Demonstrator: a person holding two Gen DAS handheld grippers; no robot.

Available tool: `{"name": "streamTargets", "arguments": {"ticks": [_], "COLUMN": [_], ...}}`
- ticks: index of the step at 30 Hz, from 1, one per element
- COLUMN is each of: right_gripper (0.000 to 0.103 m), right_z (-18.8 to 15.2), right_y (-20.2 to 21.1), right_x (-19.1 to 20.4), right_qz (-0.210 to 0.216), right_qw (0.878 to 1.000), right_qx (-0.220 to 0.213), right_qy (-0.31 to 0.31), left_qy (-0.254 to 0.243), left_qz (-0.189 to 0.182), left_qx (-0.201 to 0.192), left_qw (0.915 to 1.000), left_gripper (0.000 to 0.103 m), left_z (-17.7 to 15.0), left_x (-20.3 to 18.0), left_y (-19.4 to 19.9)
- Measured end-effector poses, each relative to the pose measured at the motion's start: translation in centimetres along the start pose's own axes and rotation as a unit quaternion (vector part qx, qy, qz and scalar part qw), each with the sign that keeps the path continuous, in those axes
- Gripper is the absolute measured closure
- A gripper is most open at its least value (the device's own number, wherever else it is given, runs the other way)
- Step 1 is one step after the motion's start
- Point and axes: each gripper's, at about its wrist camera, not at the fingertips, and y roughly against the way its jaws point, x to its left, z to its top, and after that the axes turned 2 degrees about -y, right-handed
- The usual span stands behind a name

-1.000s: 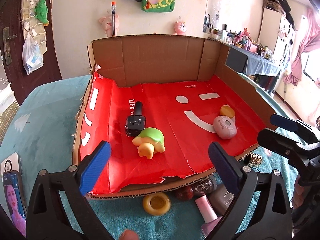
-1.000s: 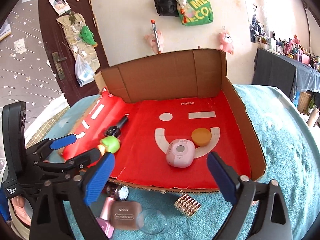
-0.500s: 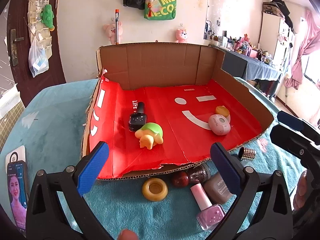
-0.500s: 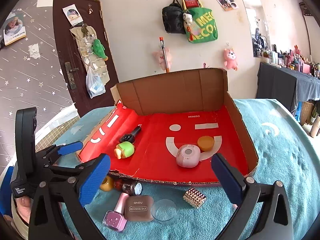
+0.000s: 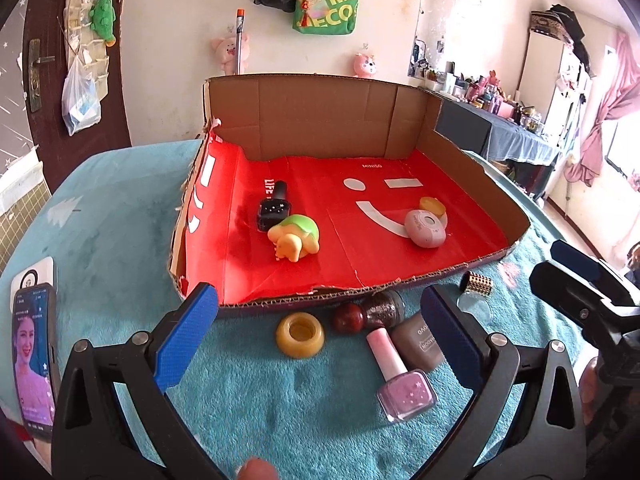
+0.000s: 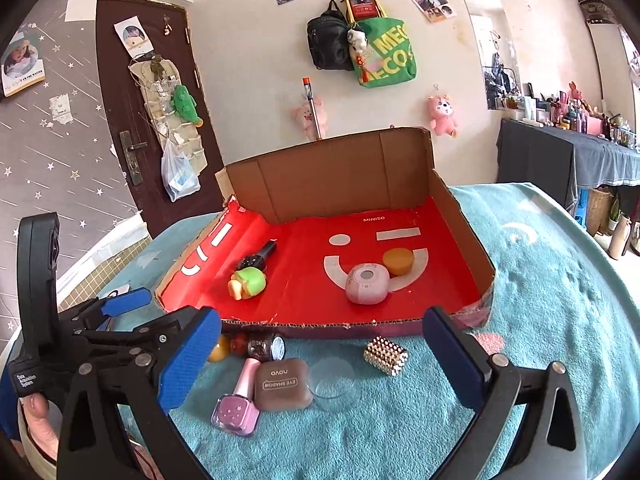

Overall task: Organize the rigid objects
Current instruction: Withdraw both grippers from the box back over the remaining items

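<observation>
Both tongs, left (image 5: pixel 318 338) and right (image 6: pixel 320 354), gape empty before the box (image 6: pixel 344 176); you're between picks, so grab the nail polish (image 6: pixel 236 406) next.

Bright daylight fills both views, strongest from the window (image 5: pixel 624 148) at three o'clock, blown out to white. Shadows lie soft and short. Focus is sharp centrally; fisheye bending curves the edges, and corners vignette black.

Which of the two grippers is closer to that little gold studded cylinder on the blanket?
Right. The right gripper has the gold studded cylinder between its open fingers; the left gripper hangs off to the cylinder's left.
</observation>
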Motion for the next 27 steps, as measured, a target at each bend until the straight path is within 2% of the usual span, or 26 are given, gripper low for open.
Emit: {"name": "streamTargets", "arguments": {"ticks": [19, 27], "right_gripper": [0.0, 0.0], "right_z": [-3.6, -4.7], "right_y": [-0.6, -1.4], "right_x": [-0.9, -1.7], "right_qz": [-0.029, -0.03], "right_qw": [0.999, 0.997], "right_qx": [0.045, 0.071], "right_qy": [-0.005, -0.018], "left_qy": [-0.014, -0.001], "left_qz": [-0.005, -0.014], "left_qx": [0.027, 0.047], "left_qw": [0.9995, 0.9988], "left_gripper": [0.0, 0.0], "left_z": [-3.8, -4.8], "left_x": [-0.6, -0.2], "left_y": [0.4, -0.5]}}
